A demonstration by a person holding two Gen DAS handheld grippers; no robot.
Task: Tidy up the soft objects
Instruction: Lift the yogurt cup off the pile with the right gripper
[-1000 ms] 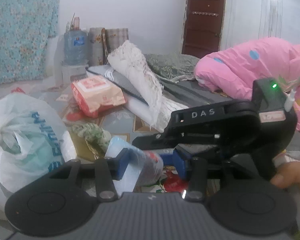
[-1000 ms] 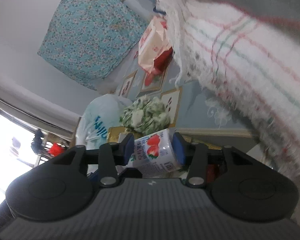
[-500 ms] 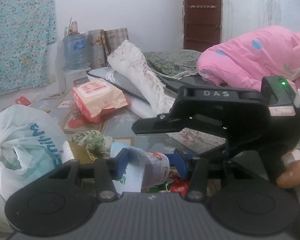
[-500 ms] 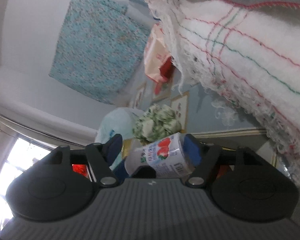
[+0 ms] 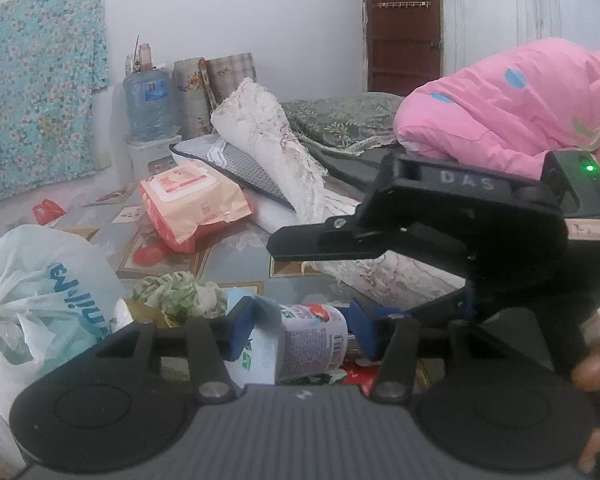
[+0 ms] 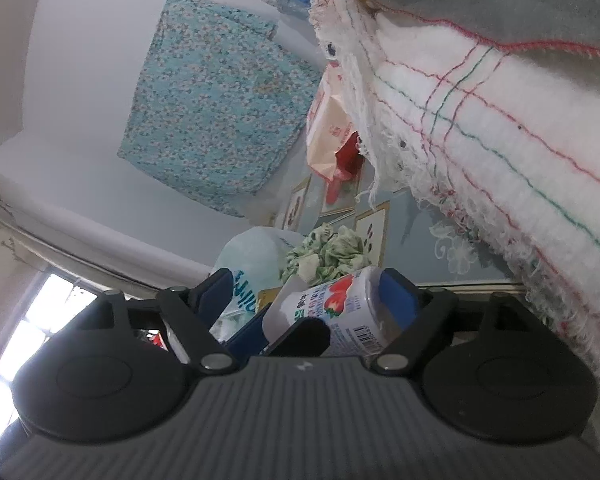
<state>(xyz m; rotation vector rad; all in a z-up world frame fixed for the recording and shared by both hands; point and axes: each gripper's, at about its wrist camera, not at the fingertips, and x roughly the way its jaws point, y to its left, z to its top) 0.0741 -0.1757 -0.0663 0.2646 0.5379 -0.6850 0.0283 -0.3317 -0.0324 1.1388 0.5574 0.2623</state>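
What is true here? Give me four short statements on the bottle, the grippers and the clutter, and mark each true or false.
1. The strawberry-label bottle sits between the left gripper's pads. True.
2. The right gripper is clamped shut on the bottle. False: its jaws have just been opening and stand wide around it, with one pad clear.
3. The white plastic bag lies on the pink quilt. False: it sits on the floor, far from the quilt.
4. An orange wet-wipes pack lies near the fringed white blanket. True.

The white strawberry-printed plastic bottle (image 5: 312, 340) is partly concealed behind the blue finger pads (image 5: 242, 330); its label text is illegible. The pink polka-dot quilt (image 5: 512, 108) runs off the right edge, and the white plastic shopping bag (image 5: 40, 292) off the left.
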